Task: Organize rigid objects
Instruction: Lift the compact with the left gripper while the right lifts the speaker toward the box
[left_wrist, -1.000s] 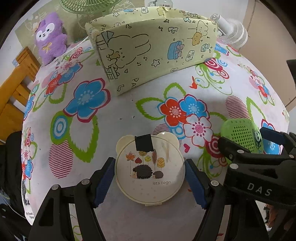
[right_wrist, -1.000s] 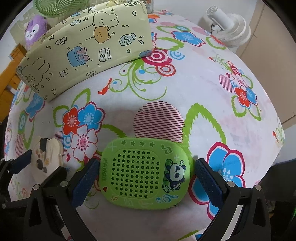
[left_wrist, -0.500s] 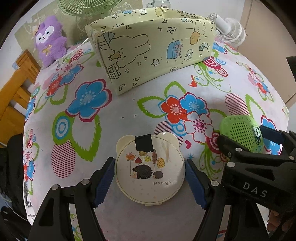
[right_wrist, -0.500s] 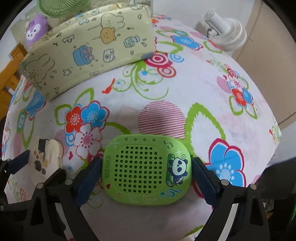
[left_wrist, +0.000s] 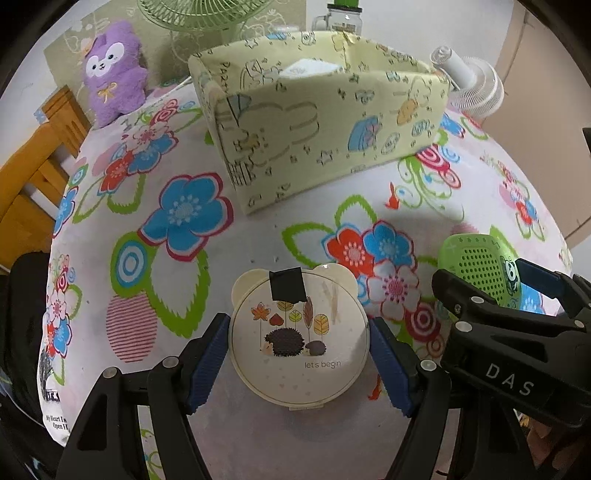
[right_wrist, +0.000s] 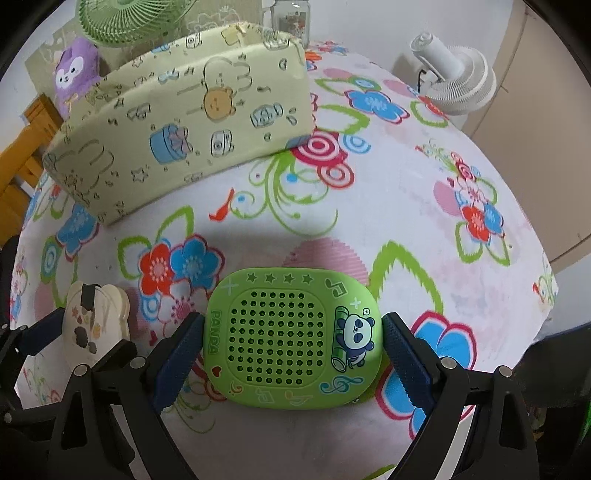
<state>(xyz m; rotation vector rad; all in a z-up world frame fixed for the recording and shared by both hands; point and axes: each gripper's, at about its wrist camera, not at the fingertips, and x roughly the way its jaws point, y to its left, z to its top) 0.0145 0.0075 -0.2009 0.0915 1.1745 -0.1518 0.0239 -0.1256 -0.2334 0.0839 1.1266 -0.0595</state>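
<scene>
A cream round case (left_wrist: 299, 347) with bear ears and a hedgehog picture sits between the blue pads of my left gripper (left_wrist: 297, 325), which is shut on its sides. A green panda case (right_wrist: 291, 332) with a perforated face lies across my right gripper (right_wrist: 291, 321), and both pads press its short ends. Both cases are just over the flowered tablecloth (right_wrist: 388, 192). In the left wrist view the green case (left_wrist: 476, 266) shows at the right, behind the right gripper's black frame. A pale green cartoon-print fabric box (left_wrist: 325, 140) stands open-topped beyond both, with something white inside.
A purple plush toy (left_wrist: 110, 70), a green fan (left_wrist: 199, 14) and a glass jar (left_wrist: 343, 18) stand behind the box. A white fan (right_wrist: 458, 77) is at the back right. A wooden chair (left_wrist: 33, 158) is off the table's left edge.
The right pads closed in from clear of the green case onto its ends. The left gripper kept its hold on the cream case. The box's inside has come into the left wrist view.
</scene>
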